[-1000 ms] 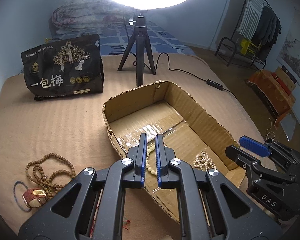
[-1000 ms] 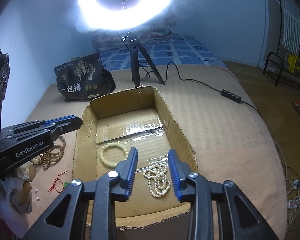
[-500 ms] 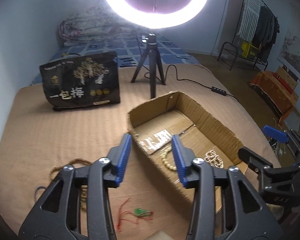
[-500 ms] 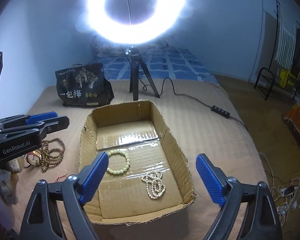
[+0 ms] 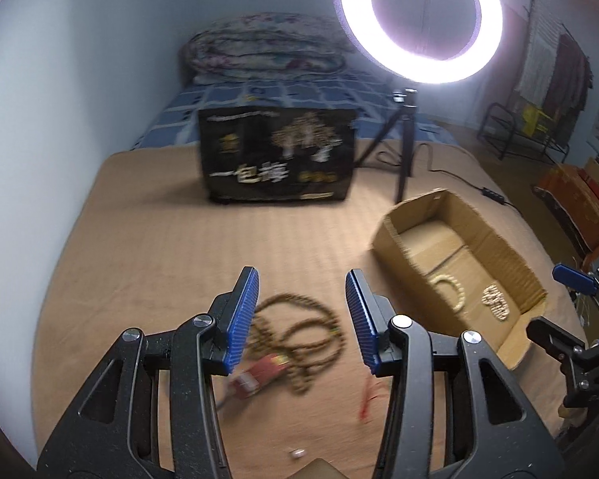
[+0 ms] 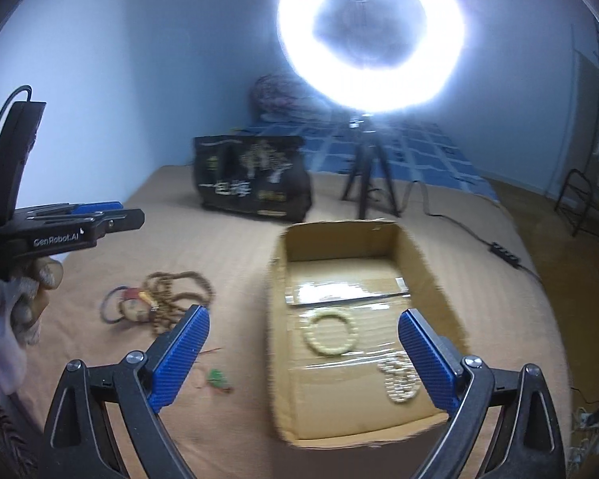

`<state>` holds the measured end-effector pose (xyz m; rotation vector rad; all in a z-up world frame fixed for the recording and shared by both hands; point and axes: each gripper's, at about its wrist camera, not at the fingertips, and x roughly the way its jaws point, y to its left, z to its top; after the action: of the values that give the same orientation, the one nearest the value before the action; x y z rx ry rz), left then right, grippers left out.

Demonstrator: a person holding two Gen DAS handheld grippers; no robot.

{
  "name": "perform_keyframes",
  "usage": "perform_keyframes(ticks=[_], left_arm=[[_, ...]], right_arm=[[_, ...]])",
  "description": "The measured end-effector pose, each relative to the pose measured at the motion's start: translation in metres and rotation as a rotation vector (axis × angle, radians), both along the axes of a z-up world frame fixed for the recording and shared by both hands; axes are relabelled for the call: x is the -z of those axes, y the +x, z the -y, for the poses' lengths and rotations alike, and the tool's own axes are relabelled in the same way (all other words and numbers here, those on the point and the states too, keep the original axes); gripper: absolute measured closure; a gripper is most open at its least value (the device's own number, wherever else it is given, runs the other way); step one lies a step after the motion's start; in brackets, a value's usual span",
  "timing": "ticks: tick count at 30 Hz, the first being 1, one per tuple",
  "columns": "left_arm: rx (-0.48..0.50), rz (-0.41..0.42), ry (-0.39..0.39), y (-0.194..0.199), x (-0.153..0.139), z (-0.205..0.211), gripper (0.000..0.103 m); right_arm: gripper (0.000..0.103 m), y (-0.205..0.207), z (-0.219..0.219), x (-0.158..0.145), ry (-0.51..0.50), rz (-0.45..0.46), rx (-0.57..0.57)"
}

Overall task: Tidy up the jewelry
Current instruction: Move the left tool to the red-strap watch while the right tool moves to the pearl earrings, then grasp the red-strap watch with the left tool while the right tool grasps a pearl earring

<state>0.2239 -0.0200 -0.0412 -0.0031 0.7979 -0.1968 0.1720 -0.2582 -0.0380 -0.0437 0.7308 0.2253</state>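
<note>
Since the brown bead string (image 5: 299, 331) lies in tangled loops on the bed (image 5: 159, 263), mixed with a red charm (image 5: 259, 373) and a blue ring (image 6: 114, 305), a pinch by the left gripper (image 5: 301, 319) could catch only one loop and drag the rest, or lift the charm along; its fingers stand part open and empty, the beads below and between them; the picture is blurred, so exactly how the loops cross I cannot tell. The right gripper (image 6: 303, 355) is wide, opening a little further, empty, above the near end of the box (image 6: 427, 263); inside lie a pale bracelet (image 6: 331, 333) and a white bead string (image 6: 399, 379). A red cord with a green bead (image 6: 215, 377) lies near, just left of the box, and might snag; the near box wall stands between the beads and their place; the black bag (image 5: 277, 155) and the lamp tripod (image 5: 403, 135) are far off, well clear.
</note>
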Motion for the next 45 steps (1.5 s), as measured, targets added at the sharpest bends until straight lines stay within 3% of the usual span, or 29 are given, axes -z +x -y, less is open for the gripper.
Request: perform_keyframes(ticks=[7,13,25,29,36,41,45], left_arm=[[-0.065,-0.052,0.021,-0.011,0.018,-0.055,0.057],[-0.071,-0.114,-0.016,-0.016,0.038,-0.08,0.057],[0.096,-0.168,0.103,-0.022,0.069,-0.036,0.057],[0.116,-0.176,0.13,-0.019,0.077,-0.027,0.057],[0.113,-0.192,0.133,-0.012,0.085,-0.03,0.057],[0.106,-0.2,0.136,-0.007,0.092,-0.032,0.057],[0.117,-0.199,0.146,-0.005,0.096,-0.028,0.057]], right_arm=[[0.009,-0.004,-0.045,0.014,0.013,-0.053,-0.107],[0.016,-0.006,-0.077,0.035,-0.033,-0.097,-0.192],[0.035,-0.004,-0.108,0.086,-0.092,-0.238,-0.321],[0.044,0.0,-0.11,0.103,-0.138,-0.271,-0.324],[0.046,0.007,-0.113,0.112,-0.14,-0.287,-0.323],[0.051,0.001,-0.132,0.111,-0.114,-0.289,-0.395],[0.061,-0.012,-0.152,0.114,-0.108,-0.304,-0.481]])
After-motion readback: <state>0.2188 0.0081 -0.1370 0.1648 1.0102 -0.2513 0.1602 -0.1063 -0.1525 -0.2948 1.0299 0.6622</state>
